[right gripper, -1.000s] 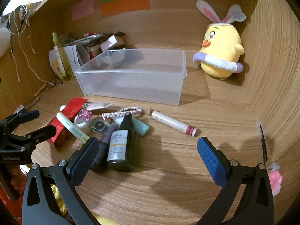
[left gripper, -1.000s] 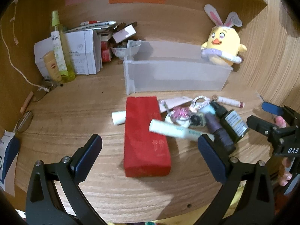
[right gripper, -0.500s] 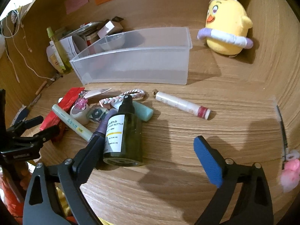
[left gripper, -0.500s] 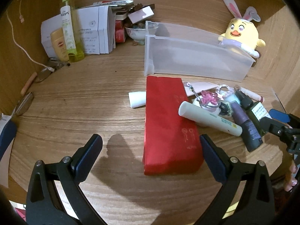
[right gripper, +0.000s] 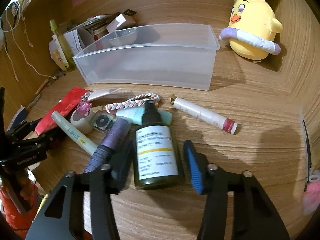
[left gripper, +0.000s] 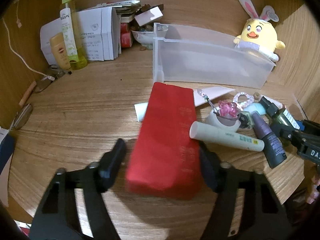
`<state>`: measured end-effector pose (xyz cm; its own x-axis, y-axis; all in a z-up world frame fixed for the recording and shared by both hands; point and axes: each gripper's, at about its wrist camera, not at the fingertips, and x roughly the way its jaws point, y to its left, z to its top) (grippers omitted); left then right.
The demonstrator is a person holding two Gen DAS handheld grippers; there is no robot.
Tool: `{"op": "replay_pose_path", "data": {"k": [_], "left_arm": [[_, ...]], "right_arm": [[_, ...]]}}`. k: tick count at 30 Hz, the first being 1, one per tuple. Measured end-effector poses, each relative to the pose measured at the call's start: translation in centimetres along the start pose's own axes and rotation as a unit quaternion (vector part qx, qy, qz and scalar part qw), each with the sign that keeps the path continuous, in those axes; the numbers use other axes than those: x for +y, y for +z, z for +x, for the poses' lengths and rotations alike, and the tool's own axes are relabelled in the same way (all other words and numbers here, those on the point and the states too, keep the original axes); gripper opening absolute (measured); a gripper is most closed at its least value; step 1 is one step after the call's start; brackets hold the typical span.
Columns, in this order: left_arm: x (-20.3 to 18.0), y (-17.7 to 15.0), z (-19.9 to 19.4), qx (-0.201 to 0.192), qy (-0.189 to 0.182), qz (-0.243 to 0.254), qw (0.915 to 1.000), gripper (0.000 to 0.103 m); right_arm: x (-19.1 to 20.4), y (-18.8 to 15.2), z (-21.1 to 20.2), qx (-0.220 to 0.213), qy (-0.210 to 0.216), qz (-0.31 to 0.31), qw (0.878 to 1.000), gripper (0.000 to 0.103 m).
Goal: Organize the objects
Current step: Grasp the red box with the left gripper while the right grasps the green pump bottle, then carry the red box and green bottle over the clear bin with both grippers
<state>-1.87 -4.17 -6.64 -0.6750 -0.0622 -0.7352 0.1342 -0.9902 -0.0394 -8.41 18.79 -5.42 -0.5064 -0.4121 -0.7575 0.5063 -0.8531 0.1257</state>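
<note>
A red flat box (left gripper: 168, 140) lies on the wooden desk, its near end between the fingers of my left gripper (left gripper: 162, 162); the jaws stand close to its sides with a small gap on the left. A dark green bottle (right gripper: 156, 154) with a white label lies between the fingers of my right gripper (right gripper: 158, 164), jaws near its sides with gaps. A clear plastic bin (right gripper: 148, 60) stands behind the clutter and also shows in the left wrist view (left gripper: 208, 64). A pale green tube (left gripper: 226, 137), a purple bottle (right gripper: 110, 144) and a white lip tube (right gripper: 204, 116) lie nearby.
A yellow chick plush (right gripper: 254, 30) stands at the back right. White boxes, a yellow-green spray bottle (left gripper: 70, 34) and a bowl (left gripper: 143, 37) crowd the back left. A braided band (right gripper: 132, 103) and small trinkets lie among the clutter. Wooden walls close in on both sides.
Both grippers have moved forward and narrowed their jaws: the left around the near end of the red box, the right around the dark green bottle.
</note>
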Motion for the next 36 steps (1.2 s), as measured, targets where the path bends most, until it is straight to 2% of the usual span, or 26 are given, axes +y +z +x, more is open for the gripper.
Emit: {"op": "replay_pose_path", "data": {"k": [8, 20, 28, 36], "left_arm": [[0.9, -0.1, -0.6, -0.014, 0.017, -0.010, 0.9997, 0.058], [1.4, 0.6, -3.8, -0.063, 0.029, -0.015, 0.9975, 0.057], [0.8, 1.8, -6.3, -0.103, 0.016, -0.013, 0.9945, 0.057], [-0.5, 3.9, -7.7, -0.138, -0.012, -0.016, 0.9902, 0.057]], "right_arm": [[-0.4, -0.2, -0.4, -0.010, -0.012, 0.002, 1.000, 0.038], [0.2, 0.5, -2.1, -0.043, -0.011, -0.003, 0.999, 0.038], [1.2, 1.6, -3.6, -0.070, 0.001, -0.010, 0.998, 0.038], [1.9, 3.3, -5.4, -0.107, 0.012, -0.007, 0.994, 0.038]]}}
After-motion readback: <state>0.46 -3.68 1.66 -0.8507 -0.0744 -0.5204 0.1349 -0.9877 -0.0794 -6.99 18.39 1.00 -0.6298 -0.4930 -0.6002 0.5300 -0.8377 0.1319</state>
